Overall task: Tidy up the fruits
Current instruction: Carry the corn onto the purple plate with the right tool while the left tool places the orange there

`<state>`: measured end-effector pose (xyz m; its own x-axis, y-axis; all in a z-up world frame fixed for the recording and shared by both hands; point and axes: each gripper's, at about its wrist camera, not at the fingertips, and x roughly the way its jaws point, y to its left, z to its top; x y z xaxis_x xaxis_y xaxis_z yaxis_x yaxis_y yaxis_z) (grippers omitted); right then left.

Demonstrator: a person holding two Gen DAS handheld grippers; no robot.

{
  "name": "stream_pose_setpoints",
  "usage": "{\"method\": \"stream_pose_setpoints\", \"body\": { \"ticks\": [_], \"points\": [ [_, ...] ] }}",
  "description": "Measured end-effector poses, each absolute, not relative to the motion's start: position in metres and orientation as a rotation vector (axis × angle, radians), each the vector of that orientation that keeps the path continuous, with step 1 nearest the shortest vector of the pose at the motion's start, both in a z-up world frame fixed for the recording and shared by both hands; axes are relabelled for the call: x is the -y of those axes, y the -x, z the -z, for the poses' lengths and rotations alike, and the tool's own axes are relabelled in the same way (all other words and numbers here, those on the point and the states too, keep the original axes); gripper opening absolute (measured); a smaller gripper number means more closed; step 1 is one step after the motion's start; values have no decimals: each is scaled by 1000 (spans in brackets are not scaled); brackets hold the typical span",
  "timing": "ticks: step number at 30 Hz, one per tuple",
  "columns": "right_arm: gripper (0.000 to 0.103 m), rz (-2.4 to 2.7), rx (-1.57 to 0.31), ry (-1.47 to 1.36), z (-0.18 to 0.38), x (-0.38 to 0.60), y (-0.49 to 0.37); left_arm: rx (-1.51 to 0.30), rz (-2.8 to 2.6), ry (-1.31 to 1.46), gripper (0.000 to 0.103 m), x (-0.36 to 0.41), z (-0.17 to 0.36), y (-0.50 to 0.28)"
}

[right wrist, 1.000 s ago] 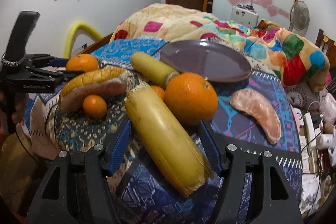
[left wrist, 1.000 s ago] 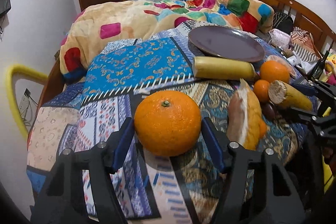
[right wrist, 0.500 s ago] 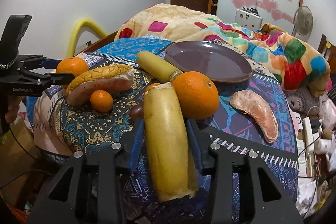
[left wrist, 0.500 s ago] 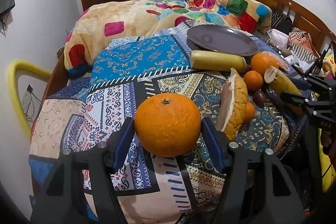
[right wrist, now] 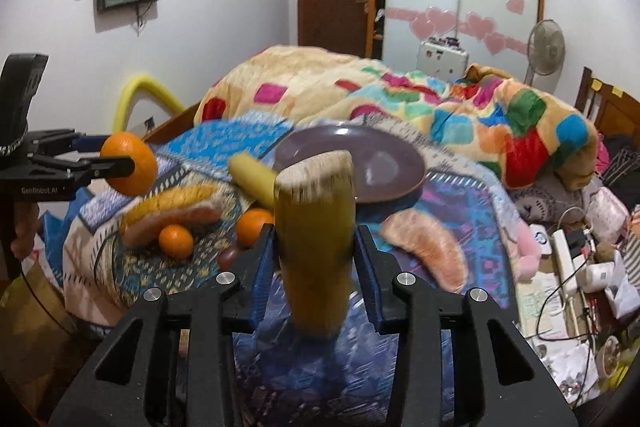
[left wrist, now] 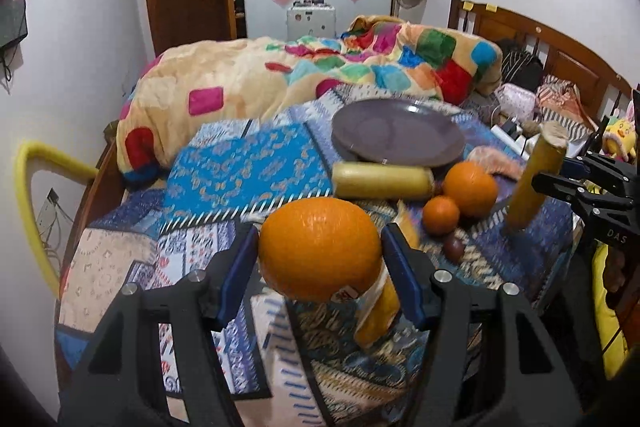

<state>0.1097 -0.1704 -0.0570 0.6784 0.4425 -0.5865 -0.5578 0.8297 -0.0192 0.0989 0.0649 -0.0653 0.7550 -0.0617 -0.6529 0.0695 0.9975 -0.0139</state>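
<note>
So there's a bed [left wrist: 100, 267] covered in a patchwork blue spread, with a bright blocky-coloured blanket [left wrist: 304, 75] bunched up at the far end, toward 12 o'clock in both views. On the spread sits a dark purple plate [left wrist: 396, 139], nothing on it.

The left gripper [left wrist: 320, 255] is clamped on a big orange [left wrist: 320, 247], blue pads pressed against both sides, and the fruit is up off the cloth. From the right camera you see that same orange way over at 9 o'clock. The right gripper [right wrist: 314, 259] has its jaws squeezed on a yellow sugarcane-looking stalk piece [right wrist: 316, 247], which stands nearly upright with its cut end on top, lifted clear of the bed; it's a bit blurred.

Still lying on the spread: a second yellow stalk piece [left wrist: 382, 181] just in front of the plate, touching its near rim in the view. At about 3 o'clock from it is a medium orange [left wrist: 470, 189] with a little tangerine [left wrist: 440, 215] right beside it, and a small dark reddish fruit [left wrist: 454, 249] just below that. A pomelo wedge with its rind [right wrist: 172, 211] lies left of the pile, and a peeled pink pomelo segment [right wrist: 432, 251] sits on its own at the plate's 5 o'clock.
</note>
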Motion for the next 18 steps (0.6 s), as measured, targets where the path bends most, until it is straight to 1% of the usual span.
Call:
{"method": "stream_pose_setpoints", "body": {
  "ticks": [10,18],
  "points": [
    [35,-507,-494,139,22,186,-133,-640,96,-11,62,-46,42,-135],
    [35,-475,-456,124,14,190,-158,-630,104,-42,62,-27,38,-174]
  ]
}}
